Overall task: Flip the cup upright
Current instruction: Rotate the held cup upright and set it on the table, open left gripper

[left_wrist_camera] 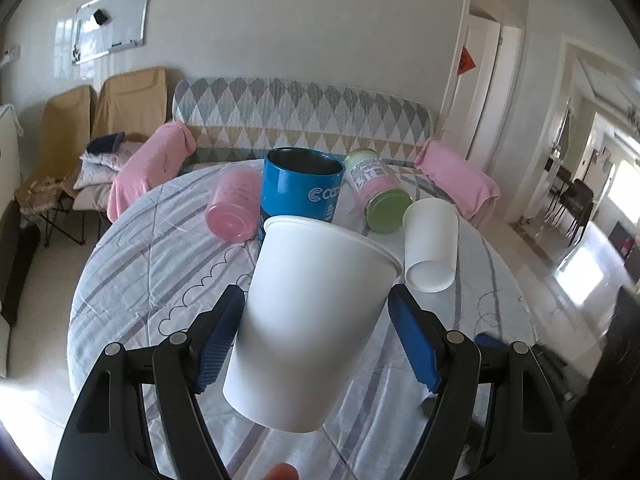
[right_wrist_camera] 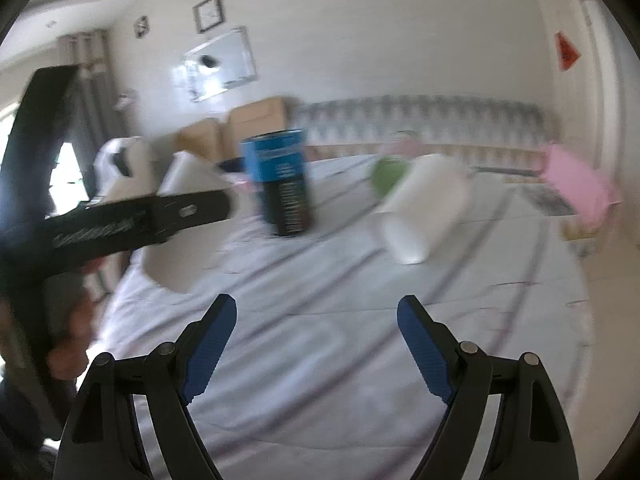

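A white paper cup [left_wrist_camera: 312, 320] is seen between the jaws of the left gripper [left_wrist_camera: 316, 336], mouth up and tilted, with its rim toward the far side and its base nearest the camera. The left blue pad [left_wrist_camera: 218, 344] appears to touch the cup wall, while a narrow gap is visible between the wall and the right pad [left_wrist_camera: 414, 344]; whether the cup is truly clamped cannot be told from this view. In the blurred right wrist view the same cup [right_wrist_camera: 176, 232] is seen beside the left gripper's black finger, with its base low over the surface [left_wrist_camera: 132, 280], though contact with the cloth cannot be judged.

The cup is judged to be very light, thin-walled and easily dented. The wall is stiffest near the rolled rim and near the base, so hold is best taken at mid-height with gentle pressure only, across the full width of the pads. The smooth paper is likely to slip if the squeeze is too slack, and to buckle if it is too hard.

A second white paper cup [left_wrist_camera: 431, 246] lies on its side on the surface, well apart, to the right. The right gripper [right_wrist_camera: 316, 344] is held with its jaws spread wide and nothing between them, pointed toward that lying cup [right_wrist_camera: 420, 212]. A blue can [left_wrist_camera: 302, 188] stands upright behind, with a pink cup [left_wrist_camera: 234, 210] and a green-lidded jar [left_wrist_camera: 378, 190] lying at either side of it.
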`<state>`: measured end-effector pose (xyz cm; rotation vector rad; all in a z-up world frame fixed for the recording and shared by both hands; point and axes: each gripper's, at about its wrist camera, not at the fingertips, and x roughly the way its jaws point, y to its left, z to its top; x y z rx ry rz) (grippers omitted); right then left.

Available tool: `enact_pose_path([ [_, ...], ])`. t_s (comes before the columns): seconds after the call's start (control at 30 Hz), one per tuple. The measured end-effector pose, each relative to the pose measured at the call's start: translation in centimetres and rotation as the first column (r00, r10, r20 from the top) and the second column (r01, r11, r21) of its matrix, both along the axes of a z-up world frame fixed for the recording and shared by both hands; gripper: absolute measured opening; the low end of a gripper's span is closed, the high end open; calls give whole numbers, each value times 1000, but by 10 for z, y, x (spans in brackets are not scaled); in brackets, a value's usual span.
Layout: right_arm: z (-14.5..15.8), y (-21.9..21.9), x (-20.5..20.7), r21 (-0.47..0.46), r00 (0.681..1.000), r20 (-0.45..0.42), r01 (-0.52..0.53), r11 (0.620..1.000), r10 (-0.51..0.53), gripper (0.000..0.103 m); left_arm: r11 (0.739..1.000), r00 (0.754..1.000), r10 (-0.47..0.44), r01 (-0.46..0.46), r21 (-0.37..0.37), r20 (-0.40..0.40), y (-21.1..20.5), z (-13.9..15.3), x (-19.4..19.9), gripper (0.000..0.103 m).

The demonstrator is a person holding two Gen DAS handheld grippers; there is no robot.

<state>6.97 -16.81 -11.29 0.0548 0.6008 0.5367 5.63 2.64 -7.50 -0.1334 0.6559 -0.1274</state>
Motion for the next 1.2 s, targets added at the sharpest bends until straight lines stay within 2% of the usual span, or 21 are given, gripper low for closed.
enact_pose_path([
  [0.27, -5, 27, 3, 120, 989, -18, -141, 983, 144, 84, 1000, 1000, -12, 12, -28, 12, 9, 1, -1, 76],
  [0.5, 2, 40, 14, 210, 976, -14, -208, 955, 216, 84, 999, 999, -26, 27, -31, 29, 8, 0, -3, 76],
  [0.63, 3, 50, 19, 181, 981, -17, -188, 965, 194, 84, 998, 998, -50, 50, -29, 23, 5, -2, -3, 76],
  [0.83, 0, 57, 24, 84, 991, -38, -123, 989, 126, 84, 998, 998, -56, 56, -24, 12, 8, -7, -2, 76],
  [1.03, -4, 54, 32, 60, 990, -79, -108, 992, 112, 84, 998, 998, -56, 56, -21, -20, 8, -15, 1, 76],
  [1.2, -1, 54, 30, 31, 993, -69, -93, 995, 95, 84, 999, 999, -47, 47, -8, -23, 9, -13, -1, 77],
])
